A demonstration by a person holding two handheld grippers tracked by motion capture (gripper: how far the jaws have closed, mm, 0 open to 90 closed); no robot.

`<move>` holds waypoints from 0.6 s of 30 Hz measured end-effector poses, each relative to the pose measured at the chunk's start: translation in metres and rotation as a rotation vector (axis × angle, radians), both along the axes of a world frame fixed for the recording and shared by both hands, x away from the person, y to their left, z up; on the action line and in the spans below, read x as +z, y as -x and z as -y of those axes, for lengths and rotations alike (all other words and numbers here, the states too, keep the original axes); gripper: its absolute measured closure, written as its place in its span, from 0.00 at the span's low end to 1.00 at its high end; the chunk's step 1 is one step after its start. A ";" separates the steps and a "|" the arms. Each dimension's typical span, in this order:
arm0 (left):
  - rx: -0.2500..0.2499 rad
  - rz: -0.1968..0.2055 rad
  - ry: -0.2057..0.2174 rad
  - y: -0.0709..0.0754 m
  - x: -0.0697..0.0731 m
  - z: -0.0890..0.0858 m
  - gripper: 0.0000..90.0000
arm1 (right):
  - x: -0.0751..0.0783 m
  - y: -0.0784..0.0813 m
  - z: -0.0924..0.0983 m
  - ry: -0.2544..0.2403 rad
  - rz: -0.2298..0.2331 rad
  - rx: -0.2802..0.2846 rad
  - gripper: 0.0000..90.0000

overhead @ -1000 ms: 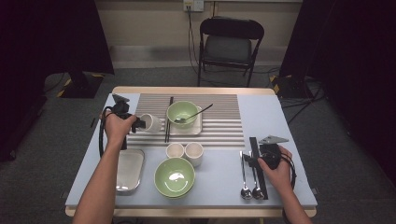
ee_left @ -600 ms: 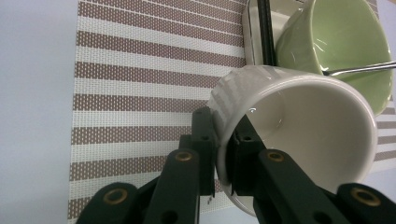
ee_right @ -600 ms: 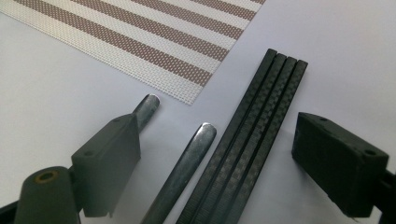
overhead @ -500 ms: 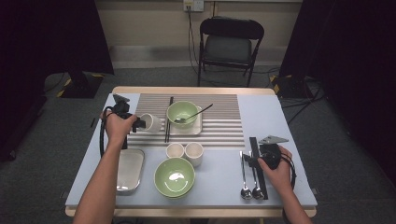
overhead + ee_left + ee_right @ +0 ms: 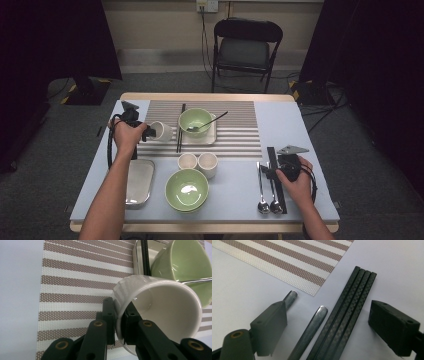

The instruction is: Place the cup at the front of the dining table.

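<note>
While the left gripper (image 5: 119, 325) pinches the white cup's (image 5: 160, 312) wall over the striped mat (image 5: 75, 290), apparently mid-placement, the right gripper (image 5: 327, 327) waits open astride spoons (image 5: 312, 327) and chopsticks (image 5: 347, 312); release likely follows.

No visible change, white cup (image 5: 161, 131) (tool-held) unmoved, hands unmoved

The ribbed white ceramic cup (image 5: 161, 131) lies on the striped woven placemat (image 5: 240, 131), at nine o'clock from the pale green ceramic bowl (image 5: 194, 120); two steel spoons (image 5: 267, 187) lie at four o'clock
</note>
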State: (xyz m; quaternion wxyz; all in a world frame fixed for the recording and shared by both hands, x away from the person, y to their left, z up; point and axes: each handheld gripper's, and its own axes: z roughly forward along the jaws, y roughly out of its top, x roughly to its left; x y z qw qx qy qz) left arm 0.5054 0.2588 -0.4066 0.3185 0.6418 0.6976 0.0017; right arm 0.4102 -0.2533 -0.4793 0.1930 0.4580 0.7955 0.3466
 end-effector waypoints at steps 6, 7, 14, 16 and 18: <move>0.005 0.001 -0.003 -0.001 0.000 0.001 0.92 | 0.000 0.000 0.000 0.000 0.000 0.000 0.16; 0.009 0.001 -0.002 -0.002 -0.001 0.001 0.92 | 0.000 0.000 0.000 0.000 0.000 0.000 0.16; 0.004 -0.008 -0.006 -0.005 -0.006 0.002 0.92 | 0.000 0.000 0.000 0.000 0.000 0.000 0.16; 0.003 -0.015 -0.001 -0.006 -0.006 0.003 0.92 | 0.000 0.000 0.000 0.000 0.000 0.000 0.16; 0.001 -0.015 -0.004 -0.006 -0.007 0.003 0.92 | 0.000 0.000 0.000 0.000 0.000 0.000 0.16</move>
